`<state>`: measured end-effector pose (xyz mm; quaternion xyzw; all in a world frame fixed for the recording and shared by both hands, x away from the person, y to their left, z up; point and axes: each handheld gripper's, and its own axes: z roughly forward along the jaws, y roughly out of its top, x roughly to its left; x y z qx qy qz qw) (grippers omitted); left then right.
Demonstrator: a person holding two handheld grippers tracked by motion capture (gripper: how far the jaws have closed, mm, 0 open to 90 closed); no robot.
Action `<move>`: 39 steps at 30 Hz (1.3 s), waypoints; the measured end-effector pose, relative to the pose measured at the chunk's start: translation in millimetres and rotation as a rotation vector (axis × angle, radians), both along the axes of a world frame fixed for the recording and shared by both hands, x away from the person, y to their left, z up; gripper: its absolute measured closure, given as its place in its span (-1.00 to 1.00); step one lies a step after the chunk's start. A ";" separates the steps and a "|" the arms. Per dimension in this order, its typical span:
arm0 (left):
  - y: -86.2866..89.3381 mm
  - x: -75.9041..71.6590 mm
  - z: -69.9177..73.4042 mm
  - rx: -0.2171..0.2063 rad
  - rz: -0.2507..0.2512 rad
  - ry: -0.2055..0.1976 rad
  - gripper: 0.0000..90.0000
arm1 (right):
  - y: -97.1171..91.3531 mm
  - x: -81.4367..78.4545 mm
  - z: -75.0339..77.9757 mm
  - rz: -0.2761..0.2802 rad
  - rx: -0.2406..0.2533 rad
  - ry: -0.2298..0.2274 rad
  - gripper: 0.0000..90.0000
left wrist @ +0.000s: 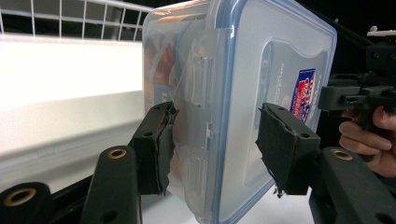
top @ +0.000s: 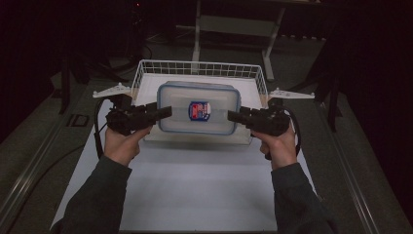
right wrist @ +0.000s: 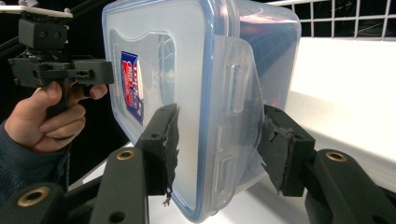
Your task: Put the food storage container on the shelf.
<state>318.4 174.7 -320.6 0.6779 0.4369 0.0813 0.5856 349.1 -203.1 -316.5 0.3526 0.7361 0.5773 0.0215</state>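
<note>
Gripping clear rectangular plastic box w/ blue-rimmed lid (top: 198,107) at both short ends, over white wire basket (top: 199,68) at worktop's far edge | left fingers (left wrist: 156,149) & right fingers (right wrist: 161,147) clamped on side latches | risk: smooth plastic slips, or a latch pops → box tilts/drops.

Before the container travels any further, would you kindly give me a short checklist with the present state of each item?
1. Left hand-held gripper clamped on the container end: ok.
2. Right hand-held gripper clamped on the opposite end: ok.
3. Lid seated on the container: ok.
4. Side latch fully snapped: cannot tell.
5. Container level between both grippers, high view: ok.
6. Container clear of the wire basket rim: cannot tell.
</note>
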 end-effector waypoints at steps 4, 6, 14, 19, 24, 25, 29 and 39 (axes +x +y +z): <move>-1.8 13.6 3.1 -0.004 0.002 0.009 0.03 | -0.4 12.5 4.6 -0.010 -0.003 -0.002 0.09; -3.0 19.8 4.8 -0.005 0.004 0.015 0.03 | -0.9 18.9 6.7 -0.016 -0.005 0.002 0.08; -6.4 40.5 11.5 -0.008 0.027 0.033 0.03 | -3.7 44.9 10.4 -0.026 0.033 0.009 0.08; -4.7 54.8 10.9 -0.018 0.032 0.053 0.03 | -1.7 57.4 10.9 -0.039 0.035 0.037 0.08; -3.1 68.4 2.3 -0.043 0.042 0.084 0.02 | 1.4 67.4 6.8 -0.058 0.030 0.065 0.08; -3.1 70.3 0.5 -0.045 0.045 0.092 0.02 | 1.8 69.5 5.2 -0.061 0.026 0.074 0.08; -2.6 75.4 -4.4 -0.061 0.056 0.108 0.01 | 3.2 75.2 -0.2 -0.070 0.019 0.099 0.08; -3.7 78.5 -3.9 -0.101 0.089 0.140 0.01 | 2.1 80.7 -3.3 -0.077 0.050 0.125 0.08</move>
